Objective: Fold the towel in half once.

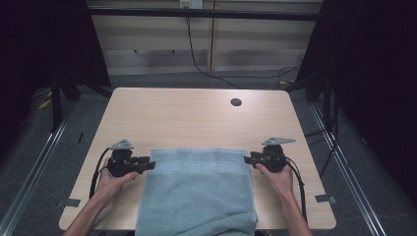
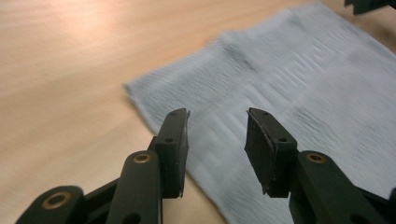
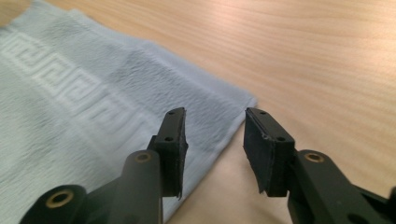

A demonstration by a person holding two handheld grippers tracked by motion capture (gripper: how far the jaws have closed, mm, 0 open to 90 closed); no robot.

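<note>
towel (image 1: 196,191) near end cut off at frame bottom, blurred in left gripper view | left gripper (image 1: 150,162) and right gripper (image 1: 247,158) part open, holding nothing | lies on counter (image 1: 196,118)

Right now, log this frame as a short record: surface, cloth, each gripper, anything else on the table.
surface: light wooden table
cloth: pale blue towel, folded, lying flat, near edge hanging over the table's front; woven key-pattern band near its far edge
left gripper: at the towel's far left corner, jaws open, nothing pinched between them
right gripper: at the towel's far right corner, jaws open, nothing pinched between them
hands: one on each gripper, coming in from the near edge
other: round dark hole in the tabletop, far right
</note>
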